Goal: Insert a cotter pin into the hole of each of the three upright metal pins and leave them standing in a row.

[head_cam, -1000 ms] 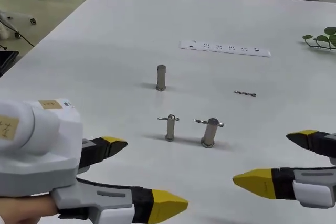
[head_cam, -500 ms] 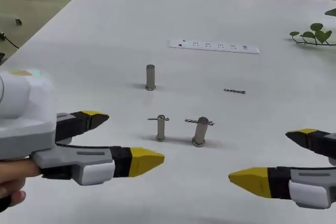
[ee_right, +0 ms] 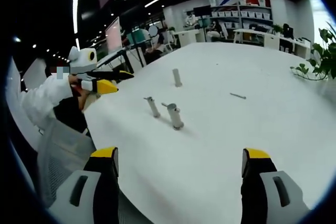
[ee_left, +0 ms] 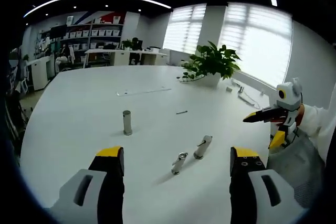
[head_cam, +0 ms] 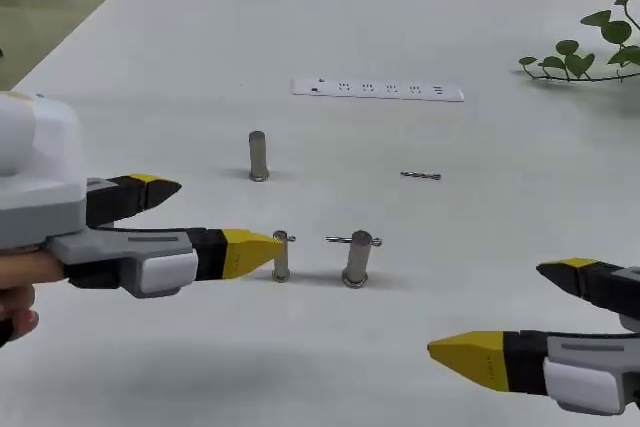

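Left claw (head_cam: 225, 217): jaws wide apart, holding nothing. Held low over the tabletop (head_cam: 150, 67) at the left.
Left claw vs. pins: in the head view the lower yellow tip sits at the left side of the thin pin (head_cam: 281, 259). The left gripper view shows that pin ahead of the jaws and clear of both.
Right claw (head_cam: 487, 309): jaws wide apart, holding nothing. At the near right, well apart from the pins.
Thin pin: upright, front left, with a cotter pin across its head that the claw tip partly hides.
Thick pin (head_cam: 355, 262): upright, just right of the thin pin, with a cotter pin through its head, lying level.
Bare pin (head_cam: 258, 155): upright, farther back and to the left of the front pair, nothing through it.
Loose cotter pin (head_cam: 420, 176): flat on the tabletop, right of the bare pin.
Power strip (head_cam: 377, 89): white, flat, beyond the pins.
Plant (head_cam: 580, 52): trailing leaves at the far right edge.
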`<act>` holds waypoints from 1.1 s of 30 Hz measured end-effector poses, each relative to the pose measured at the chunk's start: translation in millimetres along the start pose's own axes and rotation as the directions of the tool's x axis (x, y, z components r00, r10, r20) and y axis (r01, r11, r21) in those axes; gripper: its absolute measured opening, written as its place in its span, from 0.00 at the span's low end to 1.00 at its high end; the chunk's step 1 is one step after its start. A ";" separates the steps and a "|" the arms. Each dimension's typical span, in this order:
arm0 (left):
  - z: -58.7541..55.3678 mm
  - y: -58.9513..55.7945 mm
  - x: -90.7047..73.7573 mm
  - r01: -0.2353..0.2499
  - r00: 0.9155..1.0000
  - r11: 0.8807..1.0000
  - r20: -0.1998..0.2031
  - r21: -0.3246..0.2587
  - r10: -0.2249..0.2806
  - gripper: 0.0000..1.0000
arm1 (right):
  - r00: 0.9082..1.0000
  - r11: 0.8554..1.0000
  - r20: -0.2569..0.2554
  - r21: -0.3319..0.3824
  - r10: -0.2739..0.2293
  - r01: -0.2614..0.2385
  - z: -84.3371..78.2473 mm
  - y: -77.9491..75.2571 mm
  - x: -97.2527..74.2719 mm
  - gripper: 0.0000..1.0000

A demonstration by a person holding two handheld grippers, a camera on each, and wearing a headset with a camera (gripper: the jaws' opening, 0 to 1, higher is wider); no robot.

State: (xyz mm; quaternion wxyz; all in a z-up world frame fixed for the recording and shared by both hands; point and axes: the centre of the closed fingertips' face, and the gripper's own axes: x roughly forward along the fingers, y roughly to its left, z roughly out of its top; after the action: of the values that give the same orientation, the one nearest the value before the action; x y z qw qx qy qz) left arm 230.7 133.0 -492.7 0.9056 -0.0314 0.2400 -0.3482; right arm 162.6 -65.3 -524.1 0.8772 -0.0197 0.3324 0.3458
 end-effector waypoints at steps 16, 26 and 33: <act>26.7 37.7 34.5 -0.055 0.997 0.998 0.060 -0.040 0.058 0.72 | 0.999 0.997 -0.011 0.059 -0.039 0.040 -14.0 -6.5 -15.2 0.95; 16.4 60.9 65.6 -0.111 0.994 0.993 0.010 0.045 0.111 0.58 | 0.998 0.994 -0.024 0.086 -0.062 0.064 -24.3 -10.8 -22.4 0.94; 14.6 75.7 82.2 -0.131 0.991 0.990 -0.012 0.054 0.132 0.52 | 0.998 0.993 -0.026 0.099 -0.058 0.060 -27.1 -9.1 -23.6 0.93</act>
State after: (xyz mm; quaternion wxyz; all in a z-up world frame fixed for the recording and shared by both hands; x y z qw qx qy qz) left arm 336.7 135.5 -530.8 0.9253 0.0113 0.2392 -0.2942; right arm 140.1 -93.4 -532.9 0.8831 0.0102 0.3587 0.3023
